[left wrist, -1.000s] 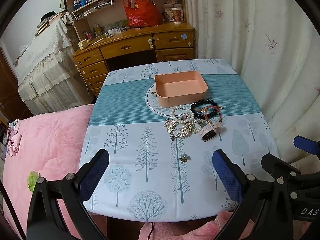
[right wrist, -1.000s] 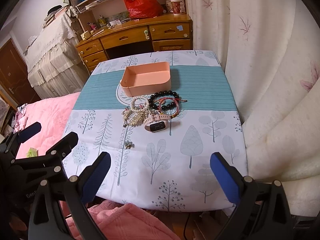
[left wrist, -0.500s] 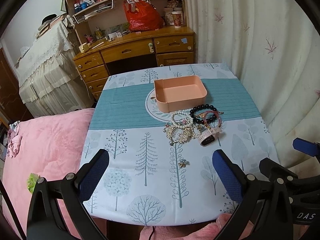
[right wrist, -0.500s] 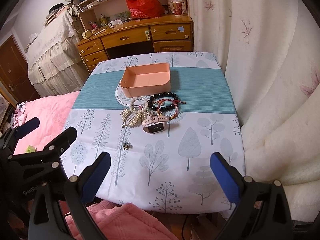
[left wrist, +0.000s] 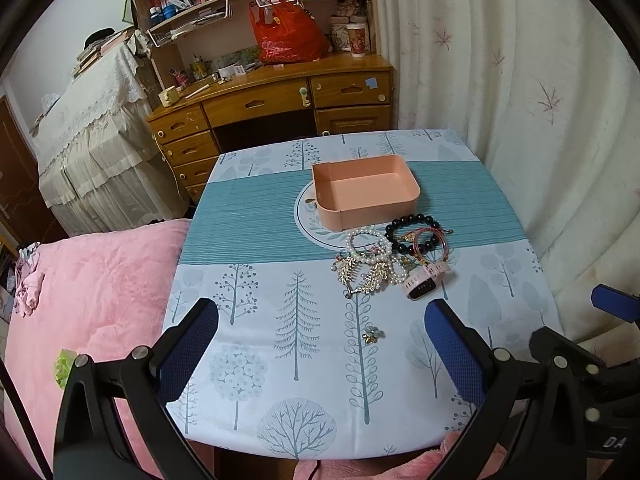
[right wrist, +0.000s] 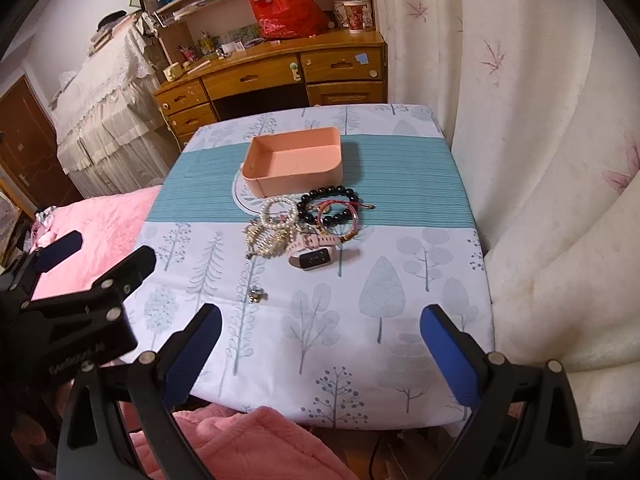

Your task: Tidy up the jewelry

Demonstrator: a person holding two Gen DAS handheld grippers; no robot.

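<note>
An empty pink box stands on the table's teal stripe. In front of it lies a heap of jewelry: a pearl bracelet, a black bead bracelet, a pink bangle, gold hair combs and a pink watch. A small flower brooch lies alone, nearer me. My left gripper and right gripper are both open and empty, held above the table's near edge.
The table carries a tree-print cloth. A pink blanket lies to the left, a cream curtain to the right. A wooden desk with a red bag stands behind.
Both grippers have drawn back and up a little, so the table looks slightly farther. The jewelry and box have not moved.
</note>
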